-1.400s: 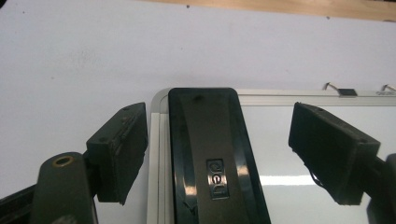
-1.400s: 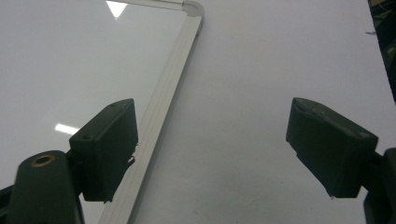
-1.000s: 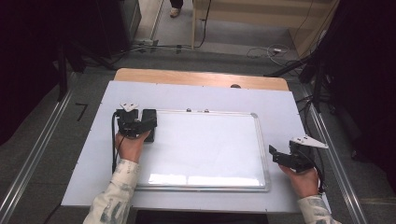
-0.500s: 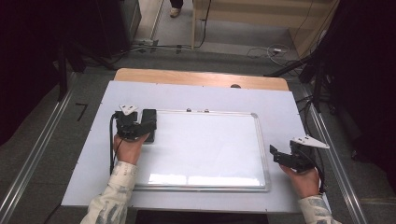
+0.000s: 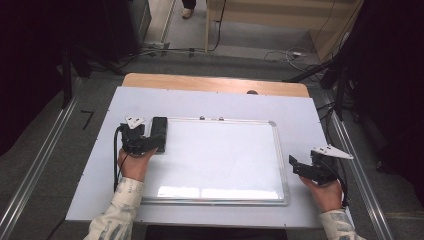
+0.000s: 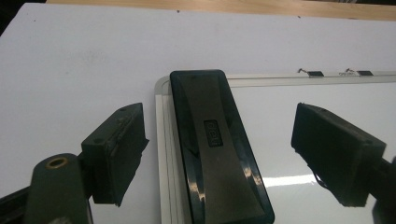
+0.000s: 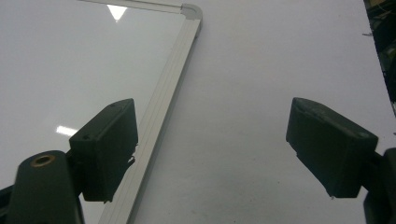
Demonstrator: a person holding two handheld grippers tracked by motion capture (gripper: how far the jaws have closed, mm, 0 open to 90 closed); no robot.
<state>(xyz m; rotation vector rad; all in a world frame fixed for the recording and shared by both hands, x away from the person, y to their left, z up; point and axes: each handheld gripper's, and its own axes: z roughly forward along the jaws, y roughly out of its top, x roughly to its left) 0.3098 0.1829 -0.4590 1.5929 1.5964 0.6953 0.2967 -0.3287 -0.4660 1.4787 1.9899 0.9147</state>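
We see the eraser (image 6: 217, 144) at the whiteboard's (image 5: 220, 160) upper left corner, its long axis running up the frame. Its near end is cut off below. The left gripper (image 6: 219, 154) straddles it, jaws just widened, pads clear. The right gripper (image 7: 210, 149) rests open, empty, lower right.

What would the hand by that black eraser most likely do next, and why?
Probably close the left gripper on the whiteboard eraser. Its jaws stand open on either side of the eraser, apart from it, and the eraser lies flat at the whiteboard's left edge. The right gripper waits open beside the board.
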